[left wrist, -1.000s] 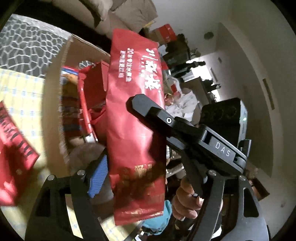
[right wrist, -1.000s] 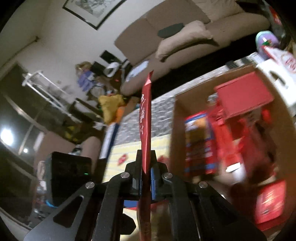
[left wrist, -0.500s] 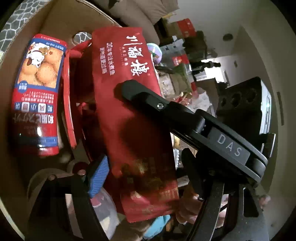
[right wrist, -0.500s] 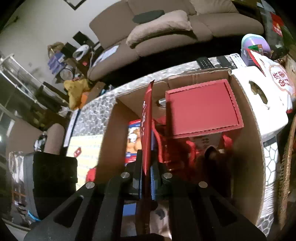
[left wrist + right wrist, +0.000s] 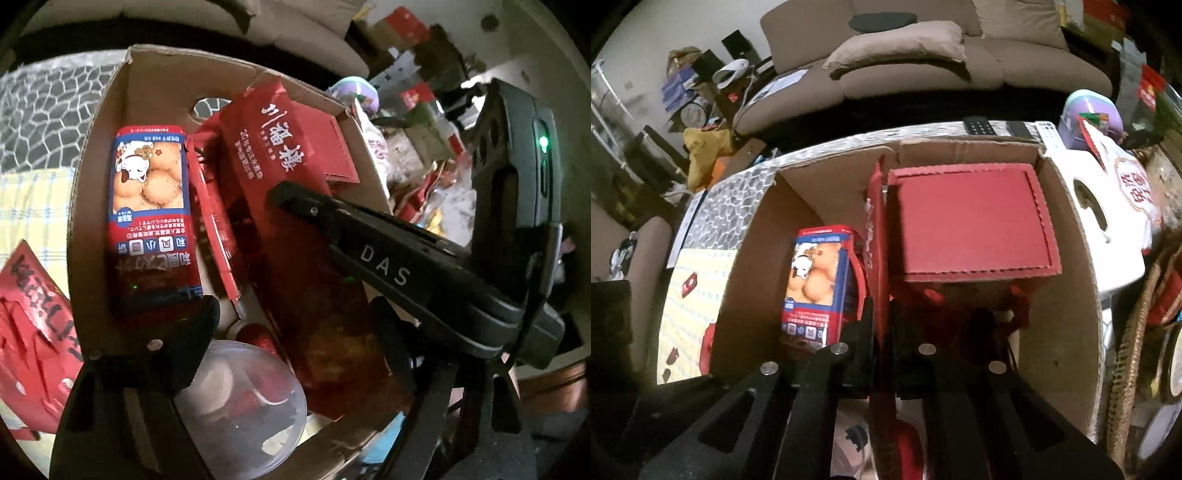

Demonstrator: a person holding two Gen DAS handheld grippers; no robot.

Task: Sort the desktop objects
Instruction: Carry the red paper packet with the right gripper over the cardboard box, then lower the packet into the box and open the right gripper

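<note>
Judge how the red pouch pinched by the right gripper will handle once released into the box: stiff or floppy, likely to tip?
The red pouch looks thin and flat, so probably light and floppy. Pinched on edge by the right gripper, it will likely tip against the red box or biscuit pack.

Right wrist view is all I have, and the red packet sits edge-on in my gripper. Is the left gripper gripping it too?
Observer: No. The left gripper has its jaws opening. The red packet has its lower end between them, but the one finger in view stands clear of it.
Operator: Anything near that lower end that my gripper hides?
Observer: Yes, a clear plastic tub in the near corner of the cardboard box, right beside the packet.
Operator: How does the right gripper sit on the packet?
Observer: One finger lies across its printed face, just below the white lettering.
</note>
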